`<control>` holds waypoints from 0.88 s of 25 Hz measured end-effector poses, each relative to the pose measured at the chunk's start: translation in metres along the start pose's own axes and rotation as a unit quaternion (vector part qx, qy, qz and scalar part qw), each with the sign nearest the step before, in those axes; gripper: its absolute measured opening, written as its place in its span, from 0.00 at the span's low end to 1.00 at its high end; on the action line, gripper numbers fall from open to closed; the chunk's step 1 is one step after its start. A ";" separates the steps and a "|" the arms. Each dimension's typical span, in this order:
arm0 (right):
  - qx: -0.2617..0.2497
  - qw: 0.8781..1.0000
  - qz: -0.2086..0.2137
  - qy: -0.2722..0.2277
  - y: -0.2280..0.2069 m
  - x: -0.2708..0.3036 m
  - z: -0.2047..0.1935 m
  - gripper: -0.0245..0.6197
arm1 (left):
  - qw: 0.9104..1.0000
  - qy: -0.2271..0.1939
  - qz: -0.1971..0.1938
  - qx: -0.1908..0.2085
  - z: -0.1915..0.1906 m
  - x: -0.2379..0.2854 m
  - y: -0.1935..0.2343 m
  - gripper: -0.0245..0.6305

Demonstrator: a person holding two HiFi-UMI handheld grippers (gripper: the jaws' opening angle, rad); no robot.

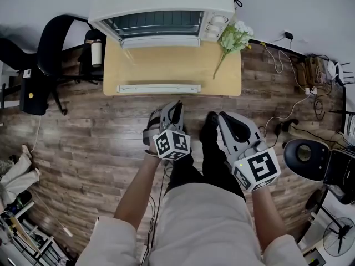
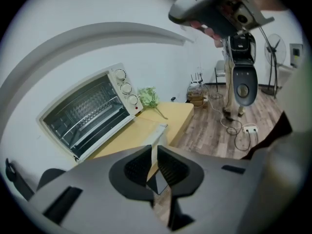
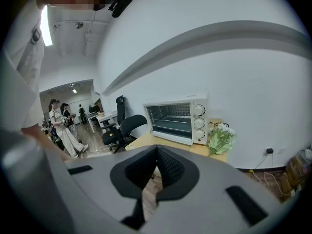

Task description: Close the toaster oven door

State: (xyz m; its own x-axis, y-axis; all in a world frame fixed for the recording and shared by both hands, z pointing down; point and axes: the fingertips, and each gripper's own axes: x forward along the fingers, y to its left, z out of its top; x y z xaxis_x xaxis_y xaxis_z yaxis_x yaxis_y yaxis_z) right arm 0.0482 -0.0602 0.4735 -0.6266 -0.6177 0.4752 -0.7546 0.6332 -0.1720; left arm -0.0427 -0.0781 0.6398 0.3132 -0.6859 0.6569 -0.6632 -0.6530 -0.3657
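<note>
Toaster oven [image 1: 161, 4] stands at the back of a small wooden table [image 1: 227, 76], against the wall, with its control knobs [image 1: 217, 25] on the right end and a sprig of artificial flowers [image 1: 236, 36] lying just beside that end. Its glass door [image 1: 158, 65] is swung fully down and lies roughly level over the tabletop, so the wire rack inside is exposed and the white door handle [image 1: 158, 88] sits out at the table's near edge, the part closest to the person. Both grippers are held low in front of the person's body, over the wood floor and well short of the table, pointing toward the oven. On the left gripper [image 2: 154, 152] the two ribbed pads are brought together with only a sliver of gap and nothing caught between them; the right gripper [image 3: 157, 152] is likewise closed and empty. Neither touches the door, so the closing has not begun. With the handle facing the person, a closed gripper would probably serve best as a blunt pusher slid under that front edge to lift the door up toward the oven's mouth; the left one lines up nearer the handle.
</note>
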 end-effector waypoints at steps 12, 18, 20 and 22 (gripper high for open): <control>0.006 1.000 0.012 0.015 -0.005 0.009 -0.009 0.04 | 0.992 0.049 0.022 0.110 -0.030 0.037 -0.007 0.06; 0.011 1.000 0.015 0.022 -0.009 0.011 -0.015 0.04 | 0.992 0.063 0.032 0.109 -0.036 0.048 -0.004 0.06; 0.014 1.000 0.014 0.023 -0.011 0.010 -0.018 0.04 | 0.991 0.064 0.034 0.111 -0.036 0.050 -0.004 0.07; 0.016 0.999 0.014 0.024 -0.013 0.010 -0.019 0.04 | 0.991 0.066 0.034 0.111 -0.036 0.054 -0.005 0.08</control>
State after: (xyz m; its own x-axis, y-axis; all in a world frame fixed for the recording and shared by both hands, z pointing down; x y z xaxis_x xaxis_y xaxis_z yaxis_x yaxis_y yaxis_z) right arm 0.0554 -0.0661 0.4974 -0.6373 -0.5765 0.5114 -0.7439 0.6335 -0.2129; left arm -0.0469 -0.0999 0.7007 0.1721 -0.6924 0.7007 -0.5087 -0.6716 -0.5387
